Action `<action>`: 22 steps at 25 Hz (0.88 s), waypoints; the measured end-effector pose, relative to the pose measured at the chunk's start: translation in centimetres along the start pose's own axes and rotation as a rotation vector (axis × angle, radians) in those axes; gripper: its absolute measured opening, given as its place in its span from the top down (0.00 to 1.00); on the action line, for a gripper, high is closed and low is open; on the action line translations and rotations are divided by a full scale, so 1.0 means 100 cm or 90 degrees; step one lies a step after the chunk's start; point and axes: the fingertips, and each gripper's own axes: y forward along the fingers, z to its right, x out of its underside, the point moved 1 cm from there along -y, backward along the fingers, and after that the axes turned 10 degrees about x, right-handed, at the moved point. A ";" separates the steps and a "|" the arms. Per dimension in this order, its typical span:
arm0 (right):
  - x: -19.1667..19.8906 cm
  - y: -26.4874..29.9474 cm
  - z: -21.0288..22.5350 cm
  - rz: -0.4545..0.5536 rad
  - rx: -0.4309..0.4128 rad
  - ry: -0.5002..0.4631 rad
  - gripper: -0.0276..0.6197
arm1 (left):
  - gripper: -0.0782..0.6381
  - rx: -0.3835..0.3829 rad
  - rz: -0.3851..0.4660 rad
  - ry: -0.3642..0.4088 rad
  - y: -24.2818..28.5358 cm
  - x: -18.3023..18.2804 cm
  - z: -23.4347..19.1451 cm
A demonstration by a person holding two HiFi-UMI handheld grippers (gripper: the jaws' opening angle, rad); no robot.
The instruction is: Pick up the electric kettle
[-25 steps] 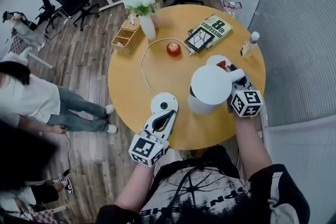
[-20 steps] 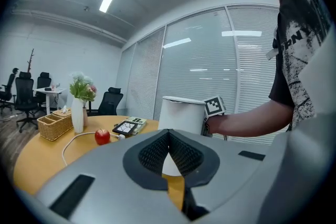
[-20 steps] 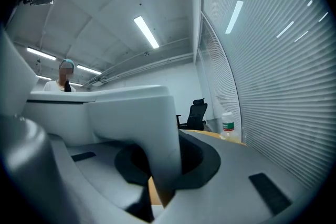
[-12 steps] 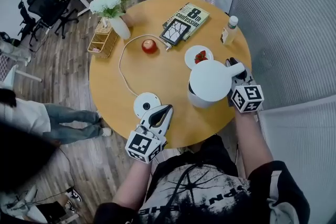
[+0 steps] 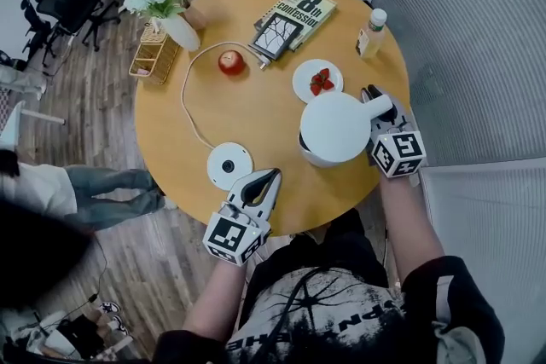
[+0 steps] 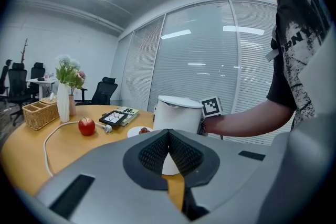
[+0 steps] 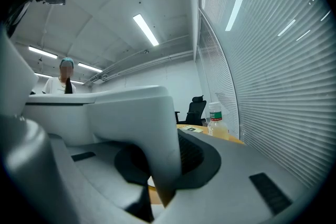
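Right gripper view: right claw [image 7: 164, 164] grips electric kettle [image 7: 131, 113] by its handle

The kettle [image 5: 334, 128] is white, the worktop [image 5: 256, 119] is yellow-brown, the apple [image 5: 230, 62] is red, the plate [image 5: 300, 83] is white under red strawberries [image 5: 322, 83], the cord [image 5: 185, 98] is white, and the left hand-held gripper [image 5: 271, 176] and right hand-held gripper [image 5: 375, 98] wear black-and-white square marks.

Your kettle [image 5: 334, 128] is at the right side of the table [image 5: 264, 119], right gripper [image 5: 377, 105] on its handle. The base [image 5: 229, 165] lies to its left, with your left gripper [image 5: 266, 181] just beside it, nearer you. The plate [image 5: 317, 81] is behind the kettle, the apple [image 5: 230, 62] farther left, and the book [image 5: 294, 17] and bottle [image 5: 369, 32] beyond.
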 end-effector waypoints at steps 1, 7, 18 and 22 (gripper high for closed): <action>0.002 0.001 0.000 -0.002 -0.002 -0.002 0.85 | 0.89 0.000 -0.001 -0.003 0.001 0.002 0.000; 0.014 0.006 -0.004 -0.007 -0.008 -0.010 0.85 | 0.89 -0.004 -0.007 -0.014 0.007 0.008 0.000; 0.015 0.008 -0.009 0.005 -0.011 -0.050 0.85 | 0.89 -0.011 -0.006 -0.025 0.006 0.014 -0.001; 0.016 0.007 -0.010 -0.003 -0.010 -0.062 0.85 | 0.89 -0.011 -0.002 -0.022 0.005 0.012 -0.002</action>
